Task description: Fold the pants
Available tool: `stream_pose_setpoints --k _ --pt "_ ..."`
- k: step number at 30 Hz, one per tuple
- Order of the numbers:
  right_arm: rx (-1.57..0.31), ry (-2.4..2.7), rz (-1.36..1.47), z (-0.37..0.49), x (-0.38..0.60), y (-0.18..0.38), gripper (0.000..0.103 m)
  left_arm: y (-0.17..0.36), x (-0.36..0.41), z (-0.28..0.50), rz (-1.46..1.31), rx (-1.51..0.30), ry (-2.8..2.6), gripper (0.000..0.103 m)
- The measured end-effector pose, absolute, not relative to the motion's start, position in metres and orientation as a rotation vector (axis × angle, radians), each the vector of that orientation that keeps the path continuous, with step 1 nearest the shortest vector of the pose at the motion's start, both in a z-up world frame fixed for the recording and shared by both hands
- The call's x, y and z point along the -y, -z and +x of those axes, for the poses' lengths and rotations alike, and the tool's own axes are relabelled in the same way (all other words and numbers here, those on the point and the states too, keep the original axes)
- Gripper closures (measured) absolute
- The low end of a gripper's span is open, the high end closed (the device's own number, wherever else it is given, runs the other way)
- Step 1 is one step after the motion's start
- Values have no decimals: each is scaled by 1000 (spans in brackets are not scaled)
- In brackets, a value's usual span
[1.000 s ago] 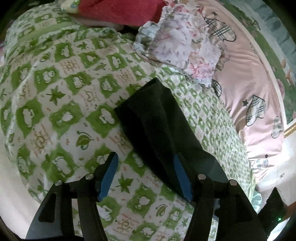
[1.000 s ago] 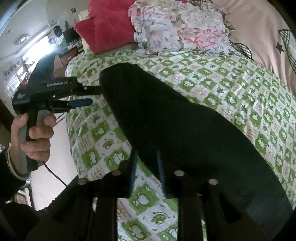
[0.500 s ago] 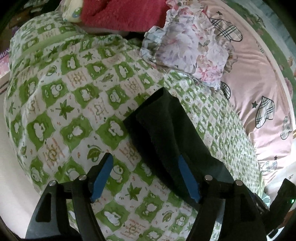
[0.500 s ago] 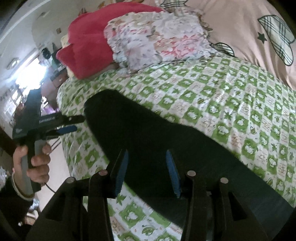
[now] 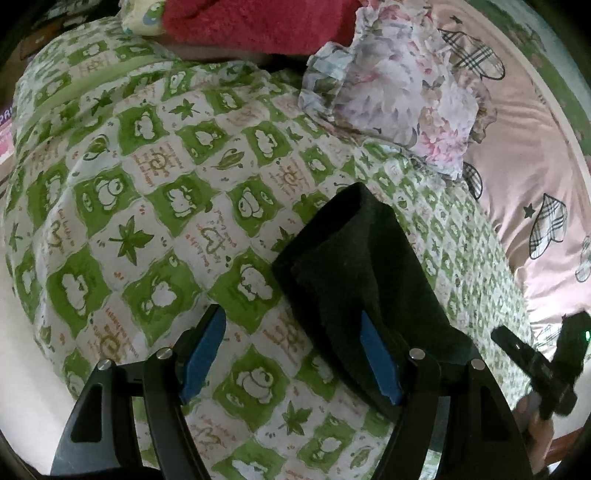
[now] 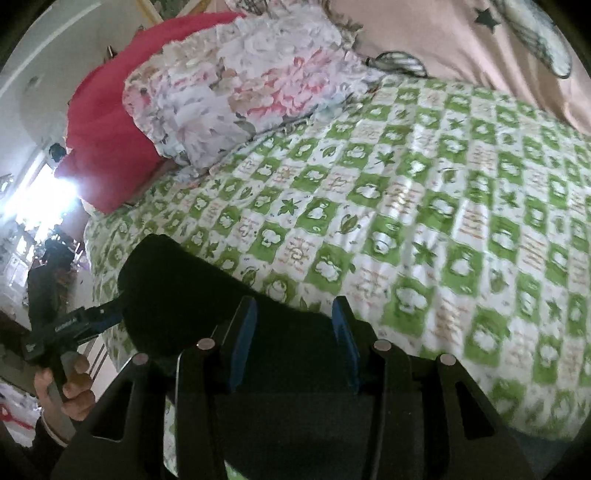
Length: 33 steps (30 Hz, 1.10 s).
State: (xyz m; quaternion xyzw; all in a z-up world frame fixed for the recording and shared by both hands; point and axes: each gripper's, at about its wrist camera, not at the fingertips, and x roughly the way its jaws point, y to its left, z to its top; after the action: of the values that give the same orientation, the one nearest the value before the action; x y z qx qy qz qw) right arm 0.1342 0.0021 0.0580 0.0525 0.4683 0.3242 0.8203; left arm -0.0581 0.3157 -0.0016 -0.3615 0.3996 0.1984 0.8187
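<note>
Dark, near-black pants [image 5: 362, 280] lie as a long folded strip across the green-and-white checked bedspread [image 5: 155, 206]. My left gripper [image 5: 291, 356] hovers open over the strip's near end; its right pad [image 5: 380, 365] is above the cloth and its left pad is above the bedspread. My right gripper [image 6: 293, 341] is at the other end of the pants [image 6: 192, 295], its blue pads apart, with flat black cloth under the gap and nothing pinched. From the right wrist, the left gripper [image 6: 79, 325] shows at the strip's far tip, held by a hand [image 6: 74, 384].
A floral pillow [image 5: 399, 96] and a red blanket [image 5: 258, 26] lie at the head of the bed. A pink sheet with plaid hearts [image 5: 524, 177] covers the far side. The bed's edge drops to a pale floor [image 5: 22, 350] on the left.
Both grippers' jaws have widened. The right gripper has let go of the pants and slid sideways along them, rolling. The left gripper drew slightly back from the pants' end.
</note>
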Motion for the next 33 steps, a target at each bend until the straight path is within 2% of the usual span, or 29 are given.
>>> stream_pose_setpoints --k 5,10,18,21,23,25,28,33 --pt "-1052 -683 37 153 -25 -36 59 6 -311 -51 -708 -859 -416 33" --pt "-1119 -736 -91 154 -45 -15 59 16 -308 -40 -708 -875 -381 45" --pt "-1131 -825 -206 145 -52 -6 61 23 -306 -28 -690 -877 -384 48" --pt "-1112 -858 -284 137 -58 -9 70 24 -305 -23 -676 -878 -385 52" --pt "-1105 -854 -300 134 -58 -11 83 25 -304 -18 -670 -870 -381 59" --pt "-1082 -835 -311 133 -53 -16 90 24 -302 -14 -657 -856 -377 72" --pt "-1018 -802 -287 132 -43 -35 92 13 -295 -16 -619 -816 -355 85" --pt "-910 -733 -228 137 -29 -68 95 -21 -291 -35 -621 -702 -298 86"
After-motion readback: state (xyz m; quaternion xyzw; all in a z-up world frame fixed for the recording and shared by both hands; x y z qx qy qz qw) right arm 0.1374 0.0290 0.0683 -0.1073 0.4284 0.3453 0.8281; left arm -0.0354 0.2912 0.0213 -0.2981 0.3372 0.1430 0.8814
